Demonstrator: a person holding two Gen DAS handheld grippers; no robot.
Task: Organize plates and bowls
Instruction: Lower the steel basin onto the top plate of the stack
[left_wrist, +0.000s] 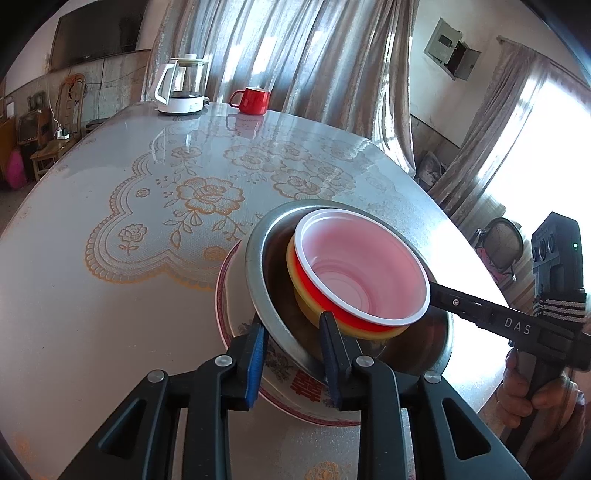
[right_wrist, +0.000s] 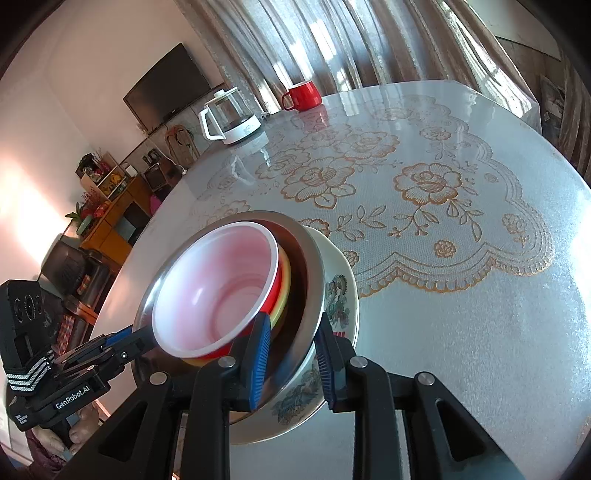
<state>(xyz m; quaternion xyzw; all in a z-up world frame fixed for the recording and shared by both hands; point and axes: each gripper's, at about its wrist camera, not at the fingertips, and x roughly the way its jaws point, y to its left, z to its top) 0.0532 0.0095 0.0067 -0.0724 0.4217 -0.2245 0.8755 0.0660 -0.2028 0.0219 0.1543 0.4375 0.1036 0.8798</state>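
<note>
Fingers of the left gripper stand closest in the left wrist view, narrowed onto the near rim of the steel bowl, one blue pad outside the rim and the other inside it. In the right wrist view the right gripper does the same on its own side of the stack: its jaws are closed onto the steel bowl's rim, one pad inside and one outside.

The steel bowl sits tilted in a flowered ceramic plate, which rests on the table near its front edge. Inside the steel bowl a red bowl with a white interior nests in a yellow bowl, both leaning with the stack. Whether the plate is lifted off the table at all cannot be told.

Beyond the stack spreads the glossy tablecloth with its gold rose pattern. At the far edge, well apart from the dishes, stand a red mug and a white-based glass kettle, in front of pale curtains.
</note>
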